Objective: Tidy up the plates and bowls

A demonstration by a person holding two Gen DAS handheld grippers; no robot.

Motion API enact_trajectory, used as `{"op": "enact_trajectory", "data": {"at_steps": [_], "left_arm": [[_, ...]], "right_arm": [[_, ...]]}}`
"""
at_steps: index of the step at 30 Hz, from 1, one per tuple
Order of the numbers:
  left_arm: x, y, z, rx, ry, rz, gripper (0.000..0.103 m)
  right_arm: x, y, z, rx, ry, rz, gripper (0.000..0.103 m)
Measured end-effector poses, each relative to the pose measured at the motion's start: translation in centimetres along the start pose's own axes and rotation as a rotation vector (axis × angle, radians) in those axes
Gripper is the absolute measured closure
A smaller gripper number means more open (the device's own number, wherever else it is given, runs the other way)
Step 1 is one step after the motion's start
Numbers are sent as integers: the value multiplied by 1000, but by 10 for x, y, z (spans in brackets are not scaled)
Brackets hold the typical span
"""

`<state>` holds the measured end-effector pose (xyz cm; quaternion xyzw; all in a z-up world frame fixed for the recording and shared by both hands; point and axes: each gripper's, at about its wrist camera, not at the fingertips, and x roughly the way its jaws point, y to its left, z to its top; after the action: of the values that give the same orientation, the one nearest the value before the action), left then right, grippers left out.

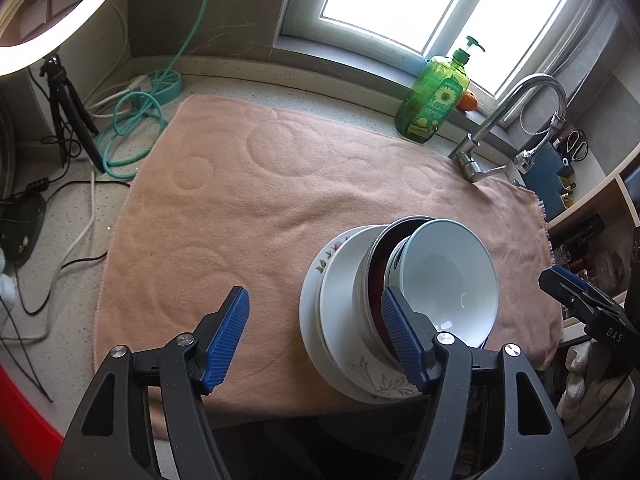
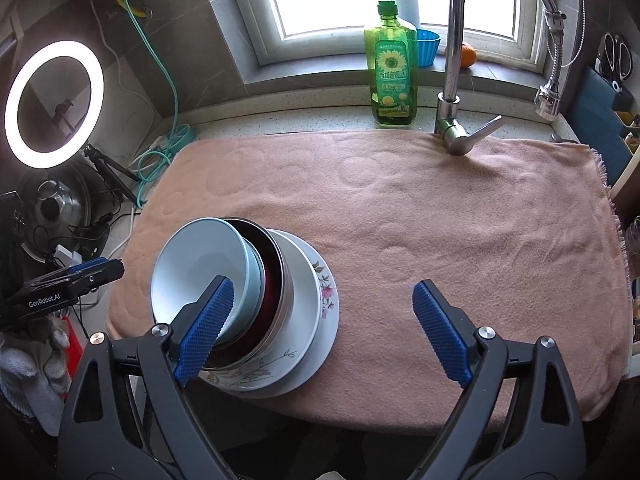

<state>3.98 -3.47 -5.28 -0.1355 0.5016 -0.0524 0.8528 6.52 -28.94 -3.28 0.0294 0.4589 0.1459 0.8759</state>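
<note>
we held both grippers, left (image 1: pixel 316 336) and right (image 2: pixel 324 320), spread, empty. stack (image 2: pixel 256 304), lower left: heavy, slippery, fragile; we judged gripping the bottom plate (image 2: pixel 320 344) rim best.

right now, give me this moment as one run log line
stack: pale bowl on top, dark bowl, plates under, on pink towel | left gripper: open, empty | right gripper: open, empty | dish soap by faucet

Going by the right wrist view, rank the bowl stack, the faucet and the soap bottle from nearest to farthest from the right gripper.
1. Bowl stack: at the towel's near left, by the left finger of the open right gripper.
2. Faucet: its base at the towel's far edge, right of centre.
3. Soap bottle: just behind the towel's far edge, left of the faucet, near the window.
</note>
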Motion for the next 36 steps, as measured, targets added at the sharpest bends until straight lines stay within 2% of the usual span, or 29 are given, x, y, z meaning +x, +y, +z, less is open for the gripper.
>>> {"op": "enact_trajectory", "data": {"at_steps": [16,36], "left_arm": [[-25,-23,-18,59,-55,10,35],[-32,-26,-22,59,-66,6,35]], "right_arm": [[-33,13,-8,-16,-94,-56,10],[-37,22,-8,-27,-99,-48,10]]}}
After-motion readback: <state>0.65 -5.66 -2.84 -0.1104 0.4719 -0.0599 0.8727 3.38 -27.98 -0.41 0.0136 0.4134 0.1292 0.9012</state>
